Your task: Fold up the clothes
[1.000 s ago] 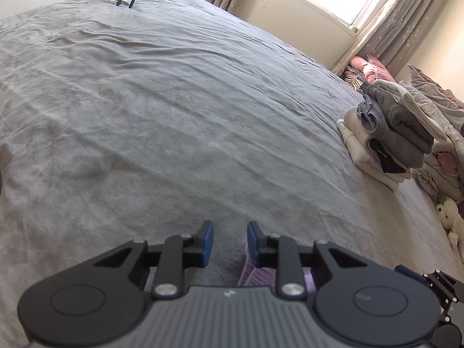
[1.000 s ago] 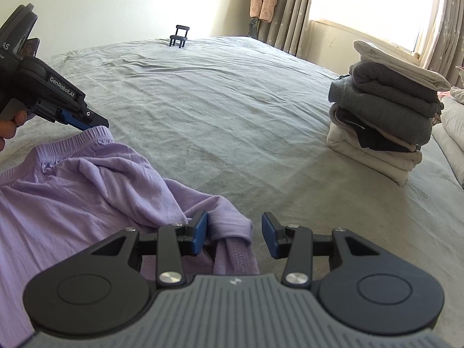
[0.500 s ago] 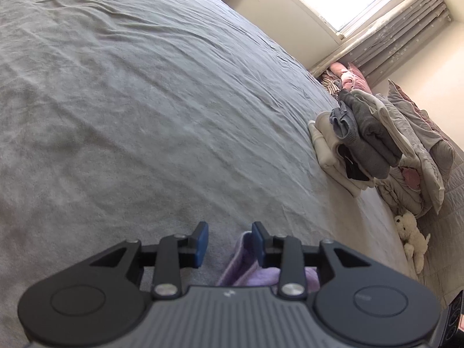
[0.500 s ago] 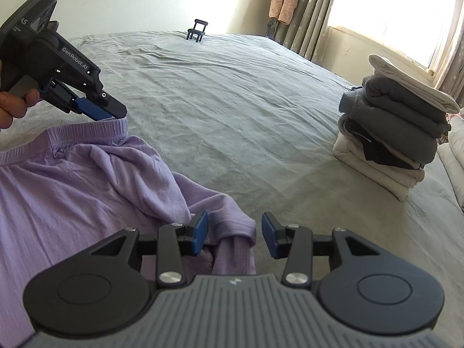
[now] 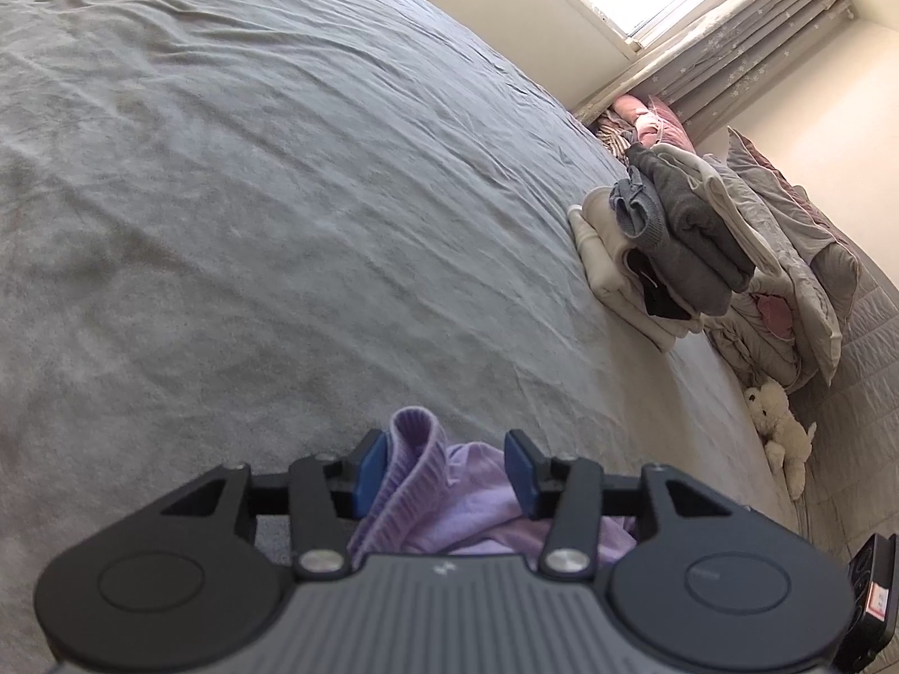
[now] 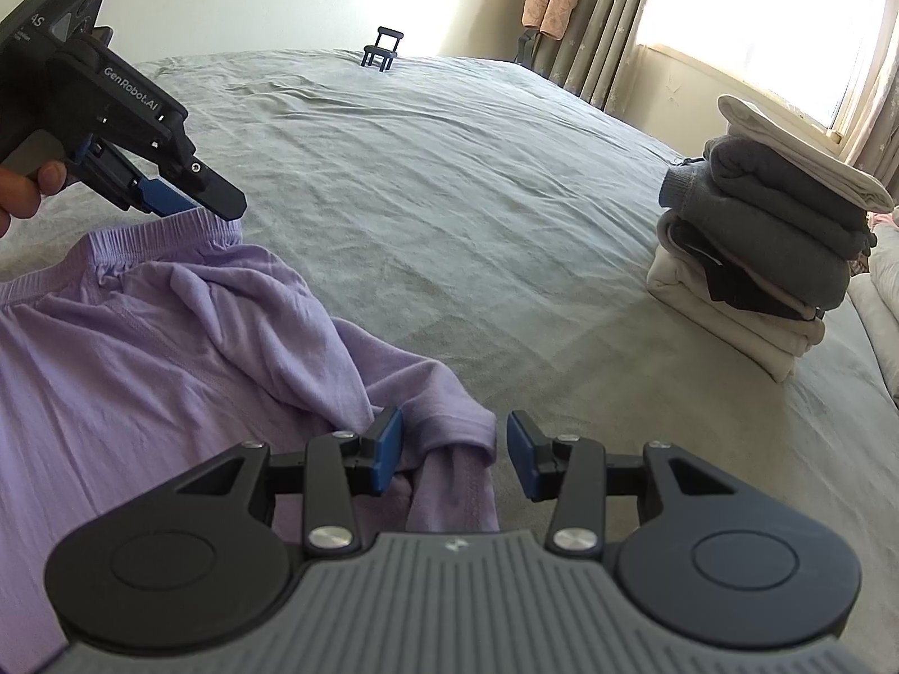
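The big grey bed (image 6: 449, 180) holds a purple top (image 6: 168, 348). Its ribbed hem sits between the wide-open left tongs (image 5: 444, 469). Its sleeve cuff sits between the wide-open right tongs (image 6: 455, 452). A pile of folded clothes (image 6: 770, 241) stands far ahead to their right.

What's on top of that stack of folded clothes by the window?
A folded white garment tops the stack of folded clothes, over grey pieces. What lies between the lower layers is covered.
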`<control>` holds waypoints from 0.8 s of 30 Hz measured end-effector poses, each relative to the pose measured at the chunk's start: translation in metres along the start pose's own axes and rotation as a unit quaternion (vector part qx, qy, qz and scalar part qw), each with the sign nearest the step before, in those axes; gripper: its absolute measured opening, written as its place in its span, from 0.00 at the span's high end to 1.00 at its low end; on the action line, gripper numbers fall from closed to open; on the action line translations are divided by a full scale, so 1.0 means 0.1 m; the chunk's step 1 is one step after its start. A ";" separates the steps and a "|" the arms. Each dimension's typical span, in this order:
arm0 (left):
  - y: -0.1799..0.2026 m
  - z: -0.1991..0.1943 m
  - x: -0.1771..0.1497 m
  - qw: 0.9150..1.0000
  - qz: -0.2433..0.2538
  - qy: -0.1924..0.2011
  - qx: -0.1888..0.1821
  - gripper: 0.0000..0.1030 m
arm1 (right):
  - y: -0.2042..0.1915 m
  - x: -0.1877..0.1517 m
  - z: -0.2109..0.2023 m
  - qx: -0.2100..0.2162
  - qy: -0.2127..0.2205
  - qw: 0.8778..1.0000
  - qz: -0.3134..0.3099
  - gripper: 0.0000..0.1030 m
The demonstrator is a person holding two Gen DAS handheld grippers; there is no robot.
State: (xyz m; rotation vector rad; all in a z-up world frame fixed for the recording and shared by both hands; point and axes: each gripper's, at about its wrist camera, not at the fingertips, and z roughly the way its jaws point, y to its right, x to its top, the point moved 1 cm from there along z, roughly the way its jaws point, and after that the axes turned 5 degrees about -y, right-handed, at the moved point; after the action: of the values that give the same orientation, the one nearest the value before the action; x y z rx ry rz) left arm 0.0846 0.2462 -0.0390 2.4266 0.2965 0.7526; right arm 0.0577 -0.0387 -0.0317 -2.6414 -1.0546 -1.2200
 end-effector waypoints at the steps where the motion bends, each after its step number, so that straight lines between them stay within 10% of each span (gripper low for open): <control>1: 0.00 0.00 0.00 1.000 0.003 0.002 0.004 0.56 | 0.00 0.00 0.00 0.000 0.000 1.000 0.000 0.56; 11: -0.02 0.00 -0.05 0.999 0.022 0.020 0.045 0.88 | -0.03 -0.01 0.01 -0.011 0.014 1.000 -0.016 0.56; 24: -0.02 -0.09 -0.10 0.994 0.025 0.077 0.076 0.94 | -0.08 -0.02 -0.14 -0.002 0.018 0.994 -0.107 0.56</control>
State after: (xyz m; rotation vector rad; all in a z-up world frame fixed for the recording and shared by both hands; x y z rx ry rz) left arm 0.0716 0.2486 -0.0389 2.5302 0.3668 0.9729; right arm 0.0429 -0.0381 -0.0248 -2.5513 -1.3582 -1.3006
